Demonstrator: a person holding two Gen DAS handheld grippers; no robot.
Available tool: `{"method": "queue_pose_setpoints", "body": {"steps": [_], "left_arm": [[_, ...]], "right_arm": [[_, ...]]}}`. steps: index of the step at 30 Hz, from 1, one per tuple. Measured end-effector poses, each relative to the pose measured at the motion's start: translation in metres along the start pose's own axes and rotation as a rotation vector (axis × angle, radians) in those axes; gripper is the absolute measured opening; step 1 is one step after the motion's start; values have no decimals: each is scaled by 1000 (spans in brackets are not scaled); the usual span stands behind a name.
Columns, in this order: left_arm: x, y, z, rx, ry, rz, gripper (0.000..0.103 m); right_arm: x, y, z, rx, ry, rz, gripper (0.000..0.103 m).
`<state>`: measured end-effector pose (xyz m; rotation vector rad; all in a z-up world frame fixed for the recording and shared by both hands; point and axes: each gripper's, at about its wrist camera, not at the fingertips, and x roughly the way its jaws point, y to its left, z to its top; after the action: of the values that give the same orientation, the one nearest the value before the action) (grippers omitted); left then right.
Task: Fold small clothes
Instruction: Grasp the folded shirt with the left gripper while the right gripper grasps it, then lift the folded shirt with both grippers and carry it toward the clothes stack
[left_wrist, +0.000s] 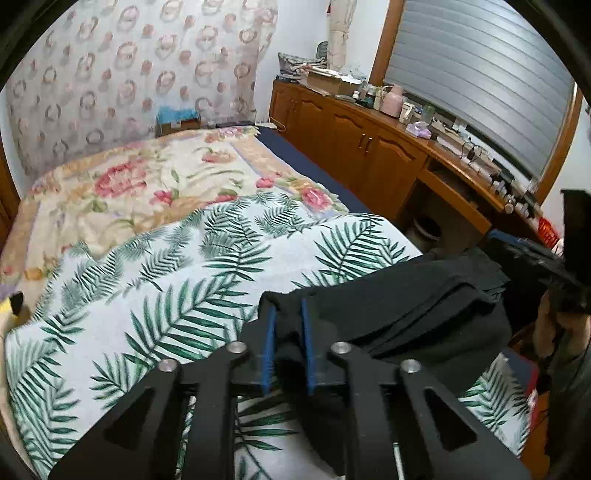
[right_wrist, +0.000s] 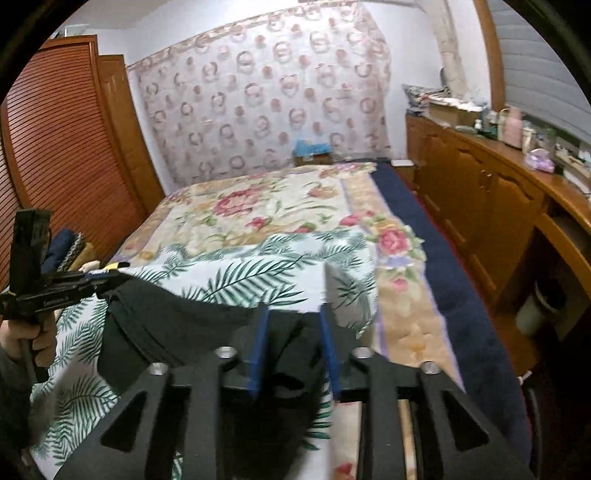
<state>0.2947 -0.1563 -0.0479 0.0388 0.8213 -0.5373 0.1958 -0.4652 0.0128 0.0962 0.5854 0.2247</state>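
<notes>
A black garment (left_wrist: 424, 306) hangs stretched between my two grippers above the palm-leaf cloth (left_wrist: 177, 280) on the bed. My left gripper (left_wrist: 288, 314) is shut on one corner of it, cloth bunched between the blue pads. My right gripper (right_wrist: 293, 314) is shut on the other end of the black garment (right_wrist: 173, 325), with cloth between its blue pads. The left gripper shows at the left edge of the right wrist view (right_wrist: 107, 275), gripping the garment's far corner. The right gripper's body shows at the right edge of the left wrist view.
A floral blanket (left_wrist: 147, 184) covers the far bed over a navy sheet (right_wrist: 443, 266). A wooden cabinet (left_wrist: 362, 151) with clutter on top runs along the right. A slatted wooden wardrobe (right_wrist: 62, 140) stands left. Small folded items (right_wrist: 70, 247) lie by the wardrobe.
</notes>
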Motion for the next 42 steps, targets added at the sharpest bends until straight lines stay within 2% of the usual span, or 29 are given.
{"method": "queue_pose_setpoints", "body": {"steps": [1, 2, 3, 5, 7, 10, 15, 16, 17, 18, 19, 21, 24, 27, 28, 29, 30, 31, 32, 34, 35, 38, 42], "left_arm": [[-4, 0, -1, 16, -17, 19, 36], [-9, -1, 0, 26, -34, 26, 45], [-14, 1, 1, 34, -47, 28, 47], [-21, 6, -1, 36, -50, 20, 60], [-28, 11, -7, 27, -51, 4, 72], [-28, 14, -17, 24, -25, -15, 73], [-15, 9, -27, 43, 22, -24, 73], [-14, 8, -28, 45, 25, -23, 73], [-12, 8, -28, 47, 27, -21, 73], [-10, 7, -28, 47, 26, -22, 73], [-9, 7, -28, 47, 25, -23, 73], [-6, 7, -25, 46, 25, -27, 73], [-1, 9, -20, 39, 21, -25, 73], [6, 15, -15, 17, 21, -17, 73], [10, 17, -14, 10, 29, -15, 73], [13, 19, -13, 3, 35, -15, 73], [18, 22, -12, -10, 46, -20, 73], [21, 23, -11, -17, 53, -22, 73], [25, 24, -10, -22, 58, -26, 73], [29, 24, -10, -20, 66, -28, 73], [32, 24, -10, -22, 74, -33, 73], [42, 23, -10, -37, 101, -56, 73], [52, 21, -10, -47, 134, -85, 73]], "right_arm": [[-4, 5, 0, -9, -10, 5, 45], [-5, 14, -1, -24, -13, 5, 50], [-8, 18, -3, -39, -16, 1, 54], [-13, 27, -9, -69, -26, 16, 60], [-18, 35, -15, -93, -32, 33, 62], [-23, 47, -29, -151, -7, 56, 62], [0, 67, -30, -265, 76, 44, 62], [5, 66, -26, -265, 86, 43, 49], [10, 64, -20, -267, 89, 46, 29], [13, 63, -16, -268, 88, 47, 21], [16, 61, -11, -260, 87, 47, 8], [19, 54, 3, -223, 74, 49, 4], [33, 36, 16, -147, 83, -67, 4], [33, 35, 20, -104, 88, -102, 4], [30, 37, 19, -101, 82, -88, 8], [25, 41, 16, -102, 89, -92, 22], [23, 43, 15, -104, 95, -108, 30], [24, 44, 15, -100, 100, -115, 48], [20, 41, 12, -86, 99, -100, 61], [17, 39, 12, -58, 100, -71, 72], [14, 40, 10, -50, 105, -65, 77], [24, 37, 4, -34, 142, -21, 79], [42, 31, -5, -1, 197, -5, 79]]}}
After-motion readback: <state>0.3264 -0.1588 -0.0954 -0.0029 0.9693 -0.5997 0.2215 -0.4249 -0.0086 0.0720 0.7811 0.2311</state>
